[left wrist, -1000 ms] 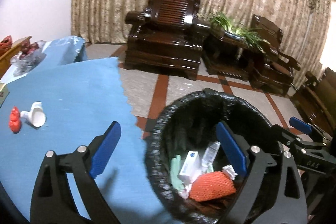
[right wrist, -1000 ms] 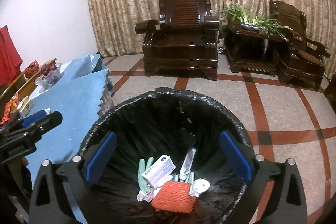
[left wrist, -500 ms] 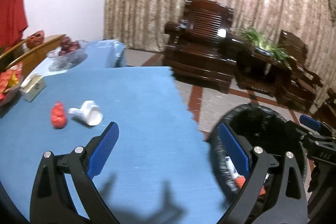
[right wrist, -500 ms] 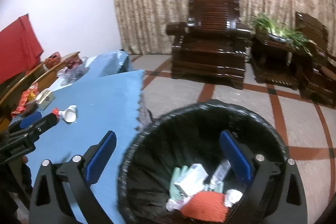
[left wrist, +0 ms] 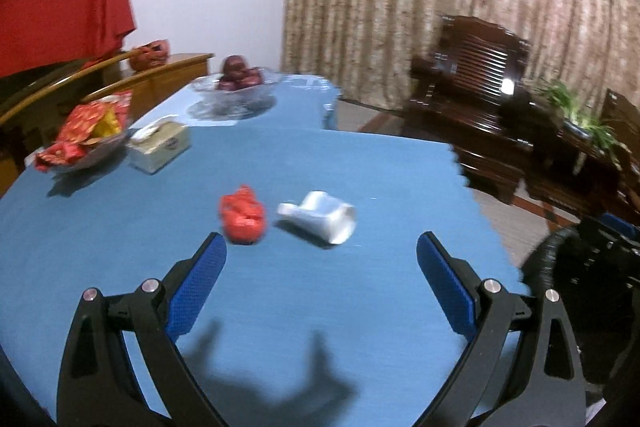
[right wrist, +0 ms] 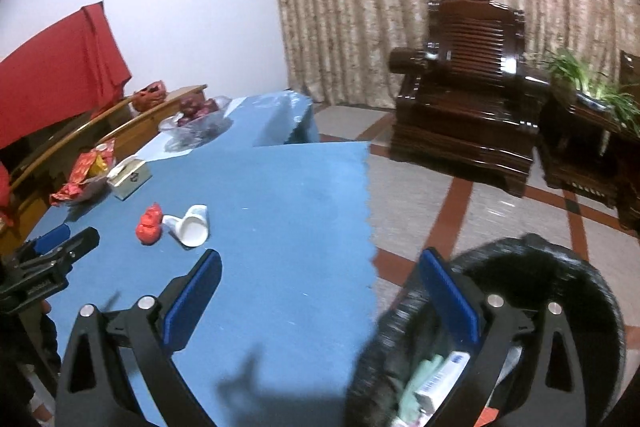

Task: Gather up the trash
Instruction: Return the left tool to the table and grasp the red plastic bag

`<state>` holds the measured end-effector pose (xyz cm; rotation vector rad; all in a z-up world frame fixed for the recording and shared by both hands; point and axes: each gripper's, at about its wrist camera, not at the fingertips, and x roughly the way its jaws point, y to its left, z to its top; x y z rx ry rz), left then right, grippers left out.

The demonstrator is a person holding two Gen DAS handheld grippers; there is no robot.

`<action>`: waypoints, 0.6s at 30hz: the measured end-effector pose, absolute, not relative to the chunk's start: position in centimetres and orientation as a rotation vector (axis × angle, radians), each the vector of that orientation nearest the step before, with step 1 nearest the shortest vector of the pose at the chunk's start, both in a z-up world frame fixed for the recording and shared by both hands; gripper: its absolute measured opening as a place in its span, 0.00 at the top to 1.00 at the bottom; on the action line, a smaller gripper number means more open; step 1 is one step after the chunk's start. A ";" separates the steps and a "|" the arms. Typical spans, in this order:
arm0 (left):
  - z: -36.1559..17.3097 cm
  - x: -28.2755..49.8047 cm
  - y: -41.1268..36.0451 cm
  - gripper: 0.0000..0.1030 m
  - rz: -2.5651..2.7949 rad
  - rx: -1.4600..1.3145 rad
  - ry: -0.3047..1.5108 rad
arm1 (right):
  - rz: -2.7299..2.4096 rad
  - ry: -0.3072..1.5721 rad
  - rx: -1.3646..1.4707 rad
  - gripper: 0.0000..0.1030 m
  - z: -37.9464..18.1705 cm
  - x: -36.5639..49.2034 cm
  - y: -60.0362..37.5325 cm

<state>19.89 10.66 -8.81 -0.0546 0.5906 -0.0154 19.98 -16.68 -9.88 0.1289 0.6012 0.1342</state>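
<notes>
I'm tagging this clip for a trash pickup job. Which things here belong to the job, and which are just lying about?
Belongs to the job:
- crumpled red wrapper
- crushed white cup
- black-lined bin with trash inside
- left gripper and right gripper, both open and empty

Just lying about:
- tissue box
- glass fruit bowl
- snack dish
- armchair

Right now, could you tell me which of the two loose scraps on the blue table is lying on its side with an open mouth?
The white paper cup, tipped over with its mouth showing; the red wrapper beside it is just a crumpled lump.
</notes>
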 end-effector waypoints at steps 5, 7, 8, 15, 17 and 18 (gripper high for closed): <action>-10.4 21.6 14.2 0.09 0.055 -0.061 0.604 | 0.168 0.616 0.136 0.06 -11.2 22.8 -13.7; -11.0 22.4 15.0 0.09 0.069 -0.058 0.609 | 0.182 0.624 0.131 0.06 -11.7 24.1 -12.5; -11.5 22.9 15.6 0.09 0.079 -0.056 0.613 | 0.187 0.625 0.119 0.06 -12.0 24.8 -11.8; -14.6 27.0 17.4 0.12 0.088 -0.057 0.663 | 0.221 0.652 0.080 0.06 -13.5 28.7 -8.4; -15.4 28.1 17.5 0.19 0.071 -0.055 0.687 | 0.227 0.658 0.074 0.06 -13.9 29.6 -7.7; -15.9 28.9 17.6 0.19 0.065 -0.059 0.704 | 0.230 0.662 0.073 0.06 -14.1 30.0 -7.4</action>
